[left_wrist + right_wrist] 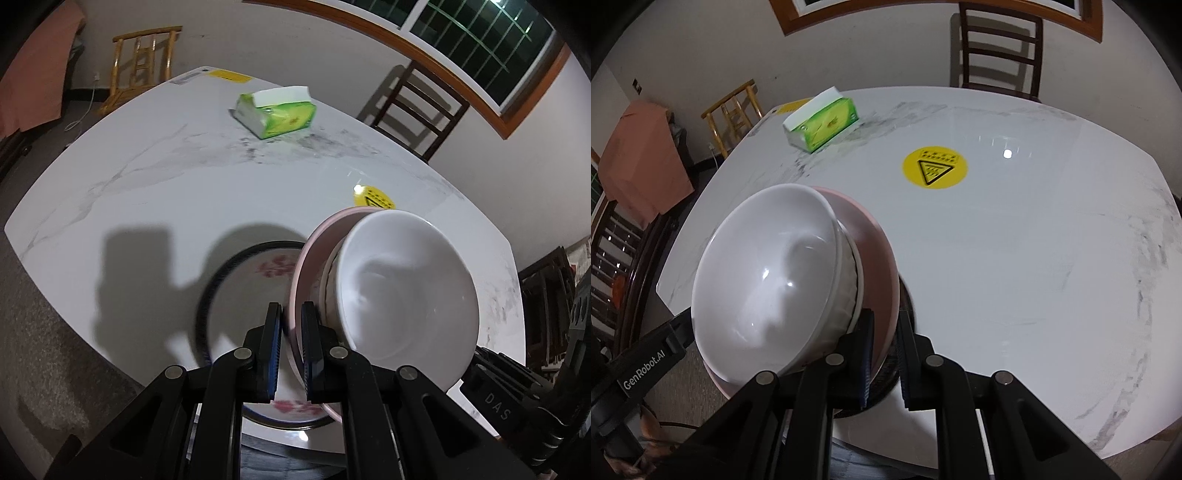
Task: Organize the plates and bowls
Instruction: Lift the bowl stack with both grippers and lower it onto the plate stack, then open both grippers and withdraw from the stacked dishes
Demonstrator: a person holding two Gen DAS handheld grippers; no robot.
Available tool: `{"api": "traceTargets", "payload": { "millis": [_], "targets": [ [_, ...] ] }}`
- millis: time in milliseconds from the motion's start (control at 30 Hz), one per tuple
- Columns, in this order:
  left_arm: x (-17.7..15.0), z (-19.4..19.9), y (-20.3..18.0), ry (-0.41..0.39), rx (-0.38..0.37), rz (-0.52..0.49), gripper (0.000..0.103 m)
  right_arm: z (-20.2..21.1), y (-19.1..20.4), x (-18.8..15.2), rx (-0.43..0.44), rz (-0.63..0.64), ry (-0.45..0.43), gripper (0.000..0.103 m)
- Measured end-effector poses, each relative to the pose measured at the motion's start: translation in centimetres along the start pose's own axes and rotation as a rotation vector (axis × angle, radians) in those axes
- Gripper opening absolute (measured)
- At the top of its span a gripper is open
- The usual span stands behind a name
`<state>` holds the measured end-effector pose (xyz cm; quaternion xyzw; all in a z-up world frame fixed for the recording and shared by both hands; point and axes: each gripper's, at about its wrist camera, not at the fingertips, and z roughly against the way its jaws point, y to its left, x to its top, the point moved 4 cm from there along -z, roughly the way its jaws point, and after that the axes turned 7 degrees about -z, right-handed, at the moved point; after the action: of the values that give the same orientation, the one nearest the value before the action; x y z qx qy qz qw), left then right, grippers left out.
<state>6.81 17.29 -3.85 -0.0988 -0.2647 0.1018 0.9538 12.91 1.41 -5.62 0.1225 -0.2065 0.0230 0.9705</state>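
Note:
A pink plate (pixel 308 258) carries a stack of white bowls (pixel 406 280) and hangs above the table. My left gripper (pixel 291 314) is shut on one edge of the pink plate. On the opposite edge of the pink plate (pixel 875 236), my right gripper (pixel 885 321) is shut too. The white bowls (pixel 764 266) fill the left of the right wrist view. Under the lifted stack, a white plate (pixel 251 288) with a dark rim and red flowers lies on the table; in the right wrist view only a sliver of its dark rim (pixel 910 295) shows.
The white marble table (pixel 166 177) holds a green tissue pack (pixel 275 110) at the far side and a yellow warning sticker (pixel 934 166). A dark chair (pixel 997 48) and a light wooden chair (pixel 144 59) stand beyond the table. The table's near edge (pixel 295 439) runs beneath the grippers.

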Motion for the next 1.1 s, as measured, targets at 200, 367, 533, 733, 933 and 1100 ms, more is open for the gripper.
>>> {"api": "traceTargets", "payload": {
  "millis": [200, 367, 533, 733, 933, 1100],
  "targets": [
    [-0.1, -0.8, 2.1, 0.016, 0.005, 0.018, 0.006, -1.5, 1.3, -0.4, -0.011, 0.013, 0.03, 0.012],
    [-0.3, -1.7, 3.0, 0.033, 0.005, 0.03, 0.006, -2.3, 1.8, -0.7, -0.021, 0.017, 0.043, 0.012],
    [-0.5, -2.5, 3.4, 0.052, 0.003, 0.037, 0.006, -2.8, 1.8, -0.7, -0.027, 0.012, 0.051, 0.012],
    [-0.6, -2.8, 3.5, 0.054, 0.008, 0.029, 0.006, -3.0, 1.8, -0.6, -0.023, 0.009, 0.042, 0.013],
    [-0.6, -2.8, 3.5, 0.048, 0.02, 0.016, 0.006, -3.0, 1.7, -0.6, -0.011, -0.011, 0.046, 0.015],
    [-0.5, -2.7, 3.3, 0.04, 0.04, -0.01, 0.006, -2.9, 1.4, -0.8, -0.006, -0.015, 0.053, 0.015]
  ]
}}
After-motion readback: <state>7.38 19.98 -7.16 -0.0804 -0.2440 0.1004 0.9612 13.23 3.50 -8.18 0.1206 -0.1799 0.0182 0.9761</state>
